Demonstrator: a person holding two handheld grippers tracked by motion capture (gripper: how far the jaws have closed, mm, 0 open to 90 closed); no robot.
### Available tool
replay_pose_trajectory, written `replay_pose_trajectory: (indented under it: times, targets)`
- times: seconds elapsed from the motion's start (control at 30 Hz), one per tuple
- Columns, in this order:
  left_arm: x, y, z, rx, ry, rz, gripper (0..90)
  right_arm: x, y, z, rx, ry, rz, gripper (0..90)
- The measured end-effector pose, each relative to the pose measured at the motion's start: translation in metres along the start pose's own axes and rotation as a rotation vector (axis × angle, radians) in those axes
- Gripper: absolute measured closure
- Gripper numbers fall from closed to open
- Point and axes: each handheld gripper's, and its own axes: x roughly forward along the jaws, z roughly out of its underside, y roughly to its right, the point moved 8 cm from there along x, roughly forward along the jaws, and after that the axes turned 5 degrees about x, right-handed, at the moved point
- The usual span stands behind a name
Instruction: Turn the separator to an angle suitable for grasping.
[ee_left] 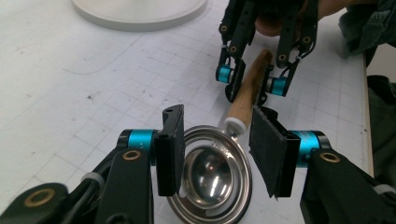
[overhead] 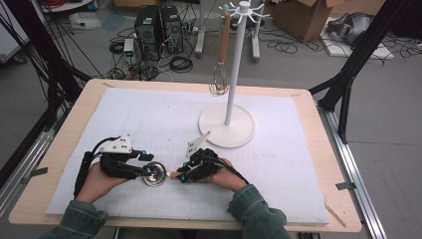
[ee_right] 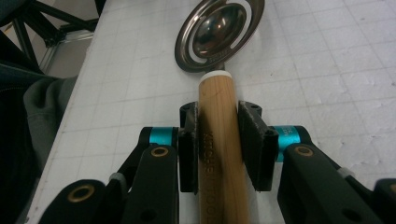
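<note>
While the left gripper [overhead: 147, 164] straddles the steel strainer head [overhead: 155, 174] near the front of the white mat [overhead: 278, 164], its jaws stand apart, not pressing. Just right of it, the right gripper [overhead: 183, 174] is clamped on the wooden handle [ee_right: 219, 140]. I'd keep that grip steady and level, lifting towards the far rack [overhead: 234, 64] without snagging the hanging whisk [overhead: 219, 74].

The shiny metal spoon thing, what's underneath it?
Under the metal strainer head lies the white gridded mat. You can see it around the rim and through the slots in it; the spot right beneath the bowl is covered. The right hand-held gripper clamps its wooden handle.
</note>
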Motion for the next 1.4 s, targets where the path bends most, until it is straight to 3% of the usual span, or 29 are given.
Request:
replay_pose_trajectory:
  times: [0.27, 0.47, 0.73, 0.93, 1.4]
  targets:
    - [0.008, 0.003, -0.002, 0.030, -0.022, 0.031, 52.9, -0.006, 0.002, -0.002, 0.018, 0.016, 0.043, 64.1]
    - [0.013, 0.004, -0.006, 0.043, -0.024, 0.047, 51.8, -0.024, 0.003, -0.001, 0.041, 0.068, 0.099, 53.7]
    - [0.020, 0.004, -0.013, 0.073, -0.042, 0.068, 49.3, -0.054, 0.005, 0.013, 0.085, 0.123, 0.182, 40.6]
    - [0.027, 0.006, -0.014, 0.082, -0.057, 0.084, 48.2, -0.075, 0.004, 0.024, 0.101, 0.136, 0.233, 36.8]
    - [0.045, 0.007, -0.015, 0.131, -0.137, 0.137, 48.3, -0.110, -0.001, 0.051, 0.139, 0.168, 0.286, 34.0]
